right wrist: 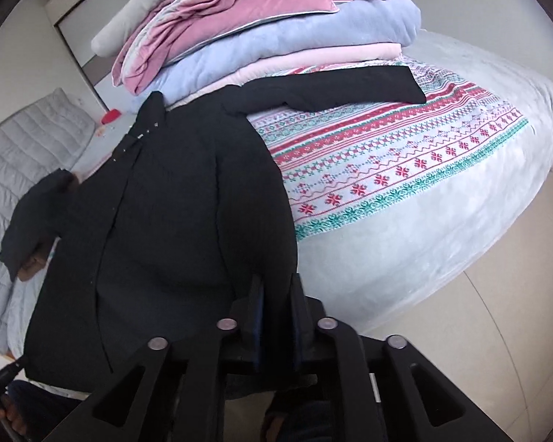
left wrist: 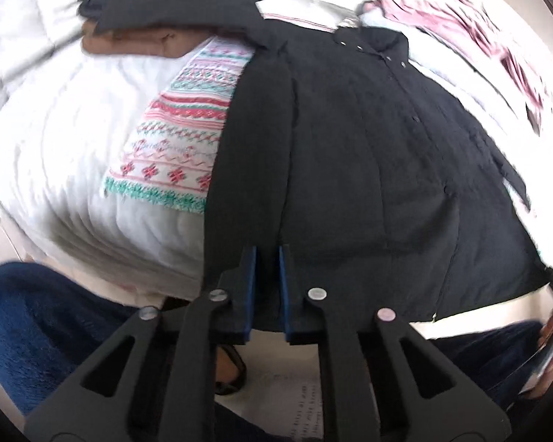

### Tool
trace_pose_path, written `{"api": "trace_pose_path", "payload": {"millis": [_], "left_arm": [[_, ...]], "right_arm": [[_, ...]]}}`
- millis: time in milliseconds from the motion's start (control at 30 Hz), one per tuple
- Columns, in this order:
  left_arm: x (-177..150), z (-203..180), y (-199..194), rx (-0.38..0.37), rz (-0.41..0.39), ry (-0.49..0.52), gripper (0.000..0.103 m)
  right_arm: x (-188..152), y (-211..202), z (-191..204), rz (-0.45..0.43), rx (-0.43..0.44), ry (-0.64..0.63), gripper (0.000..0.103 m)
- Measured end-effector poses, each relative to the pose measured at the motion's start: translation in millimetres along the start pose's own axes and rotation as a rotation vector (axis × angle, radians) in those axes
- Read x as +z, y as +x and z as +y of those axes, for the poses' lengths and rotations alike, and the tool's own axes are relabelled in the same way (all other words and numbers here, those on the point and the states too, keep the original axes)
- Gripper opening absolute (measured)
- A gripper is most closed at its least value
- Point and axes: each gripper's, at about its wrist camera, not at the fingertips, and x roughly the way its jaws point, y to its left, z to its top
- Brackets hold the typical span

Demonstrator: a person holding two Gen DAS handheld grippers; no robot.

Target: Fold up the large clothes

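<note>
A large black coat (left wrist: 368,147) lies spread flat on the bed, snap front up, collar far from me and hem at the near edge. In the right wrist view the coat (right wrist: 173,202) has one sleeve (right wrist: 331,88) stretched out across the patterned blanket. The other sleeve (right wrist: 33,217) hangs off to the left. My left gripper (left wrist: 268,252) hovers over the hem near the coat's left edge, its blue pads a narrow gap apart. My right gripper (right wrist: 276,283) stands over the hem at the coat's right edge, open a little. No cloth is gathered up at either set of tips.
A red, green and white patterned blanket (right wrist: 405,154) covers the white bed (right wrist: 442,258). Folded pink and blue bedding (right wrist: 276,37) is stacked behind the coat. A brown folded garment (left wrist: 129,42) lies under one sleeve. A person's blue-clad leg (left wrist: 37,331) and sandalled foot (left wrist: 232,368) stand at the bed's edge.
</note>
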Motion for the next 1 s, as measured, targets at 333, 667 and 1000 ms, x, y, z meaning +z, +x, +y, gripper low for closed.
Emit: {"api": "trace_pose_path", "payload": {"millis": [333, 667, 1000], "left_arm": [[75.0, -28.8, -36.8, -0.041, -0.242, 0.035, 0.068], [181.0, -108.7, 48.5, -0.145, -0.228, 0.081, 0.083], [211.7, -110.7, 165.0, -0.001, -0.029, 0.115, 0.083]], "right_arm": [[97.9, -6.9, 7.7, -0.161, 0.107, 0.105, 0.063], [206.7, 102.6, -49.2, -0.127, 0.156, 0.461, 0.063], [214.3, 164.9, -142.4, -0.153, 0.057, 0.673, 0.063]]}}
